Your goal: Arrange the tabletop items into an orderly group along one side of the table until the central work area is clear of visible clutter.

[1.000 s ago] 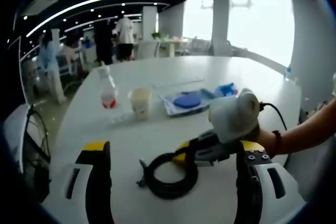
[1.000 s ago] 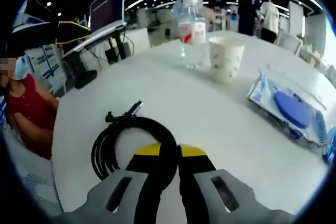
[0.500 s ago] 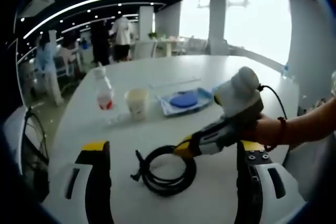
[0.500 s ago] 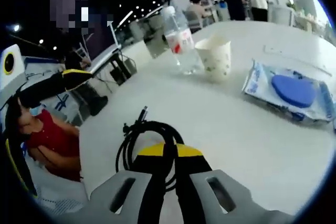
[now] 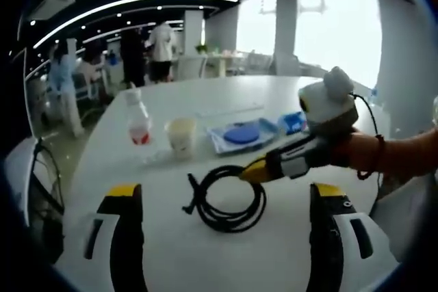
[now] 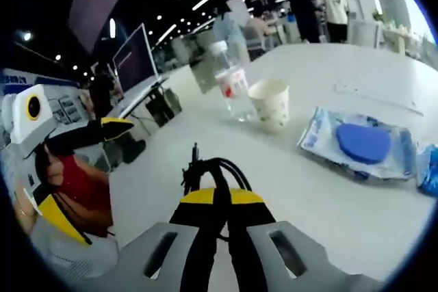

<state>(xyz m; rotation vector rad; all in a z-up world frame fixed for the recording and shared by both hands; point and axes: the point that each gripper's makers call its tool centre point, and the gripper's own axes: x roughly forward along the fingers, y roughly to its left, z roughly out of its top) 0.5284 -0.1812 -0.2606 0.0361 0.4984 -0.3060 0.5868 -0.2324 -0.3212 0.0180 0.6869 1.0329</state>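
A coiled black cable [image 5: 229, 200] lies on the white table [image 5: 171, 244] between my left gripper's [image 5: 226, 190] wide-open jaws, which hold nothing. My right gripper [image 5: 254, 169] reaches in from the right, shut on the coil's far rim. In the right gripper view the shut yellow tips of the right gripper [image 6: 215, 196] pinch the cable [image 6: 205, 169]; whether the coil rests on the table [image 6: 328, 203] is unclear. Beyond stand a water bottle [image 5: 139, 124] [image 6: 229, 80] and a paper cup [image 5: 181, 136] [image 6: 272, 104], with a wipes pack [image 5: 239, 133] [image 6: 359, 145] lying beside them.
A small blue packet [image 5: 294, 121] [image 6: 428, 169] lies beside the wipes pack. My left gripper [image 6: 82, 169] shows open at the left of the right gripper view. Several people stand by desks [image 5: 144, 46] beyond the table's far edge. Bare table surface spreads in front of the left gripper's jaws.
My right gripper has carried the cable away from the left gripper, toward the cup and wipes pack. The left gripper has stayed open and still.
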